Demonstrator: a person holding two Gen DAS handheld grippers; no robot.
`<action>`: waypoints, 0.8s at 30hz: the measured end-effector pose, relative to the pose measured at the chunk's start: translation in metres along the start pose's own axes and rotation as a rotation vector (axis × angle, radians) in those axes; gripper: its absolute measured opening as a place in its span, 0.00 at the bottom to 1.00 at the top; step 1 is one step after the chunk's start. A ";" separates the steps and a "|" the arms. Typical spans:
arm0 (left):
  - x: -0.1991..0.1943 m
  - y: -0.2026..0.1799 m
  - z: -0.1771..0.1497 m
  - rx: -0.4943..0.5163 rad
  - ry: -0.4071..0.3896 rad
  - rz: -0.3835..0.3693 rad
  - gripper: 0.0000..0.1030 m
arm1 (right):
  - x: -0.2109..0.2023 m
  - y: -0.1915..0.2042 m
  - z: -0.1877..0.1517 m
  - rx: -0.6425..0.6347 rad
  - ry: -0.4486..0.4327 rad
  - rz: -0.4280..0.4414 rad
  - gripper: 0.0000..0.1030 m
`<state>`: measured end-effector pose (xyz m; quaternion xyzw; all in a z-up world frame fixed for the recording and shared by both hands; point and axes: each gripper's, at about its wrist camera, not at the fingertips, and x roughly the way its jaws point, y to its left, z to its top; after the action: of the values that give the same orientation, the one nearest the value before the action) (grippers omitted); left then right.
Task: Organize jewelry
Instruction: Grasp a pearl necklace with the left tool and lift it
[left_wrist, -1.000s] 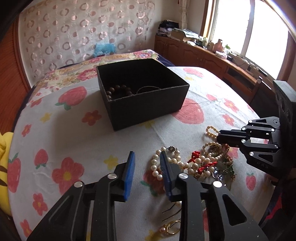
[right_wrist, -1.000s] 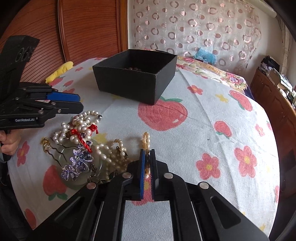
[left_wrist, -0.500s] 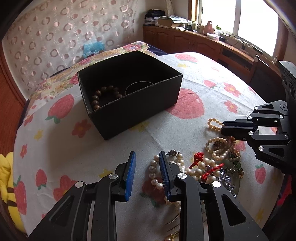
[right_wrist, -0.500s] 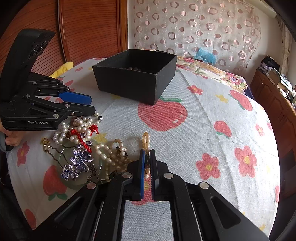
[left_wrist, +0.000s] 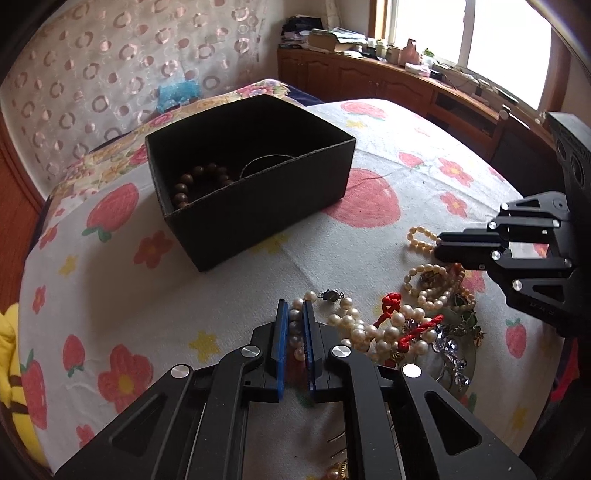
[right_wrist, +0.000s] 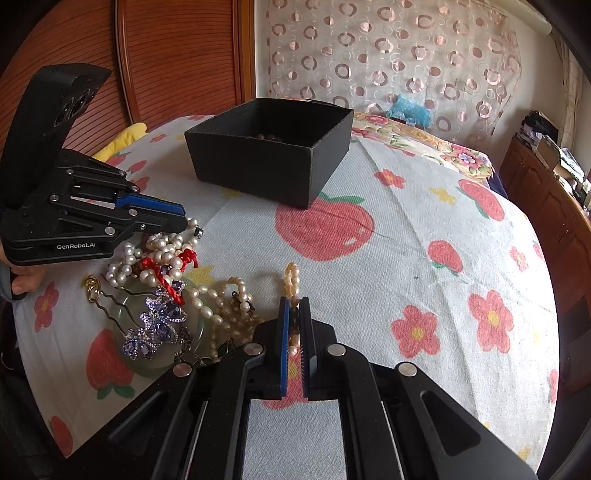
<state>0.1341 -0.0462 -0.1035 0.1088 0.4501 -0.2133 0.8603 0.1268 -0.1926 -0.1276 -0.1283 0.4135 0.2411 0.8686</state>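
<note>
A black open box stands on the flowered tablecloth, with a brown bead bracelet inside; it also shows in the right wrist view. A jewelry pile lies in front of it. My left gripper is shut on a white pearl necklace at the pile's left edge; it also shows in the right wrist view. My right gripper is shut on a cream pearl bracelet, whose loop sticks out past the tips.
The pile holds a red cord, a purple crystal hairpin, a pale jade bangle and cream pearl strands. A wooden cabinet stands under the window. A yellow cushion lies past the table's edge.
My left gripper moved forward to the pile and closed on the white pearl necklace. The right gripper stayed shut on the cream bracelet.
</note>
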 end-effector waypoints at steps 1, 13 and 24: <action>0.000 0.001 0.000 -0.014 -0.002 0.017 0.07 | 0.000 0.000 0.001 -0.001 0.000 -0.001 0.06; -0.068 0.016 -0.004 -0.131 -0.199 0.099 0.06 | 0.000 0.000 0.000 -0.001 0.001 -0.001 0.06; -0.132 0.013 0.013 -0.142 -0.369 0.130 0.06 | 0.000 0.001 0.001 -0.001 0.000 -0.003 0.05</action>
<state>0.0827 -0.0043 0.0121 0.0358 0.2909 -0.1412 0.9456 0.1270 -0.1918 -0.1270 -0.1296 0.4133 0.2401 0.8688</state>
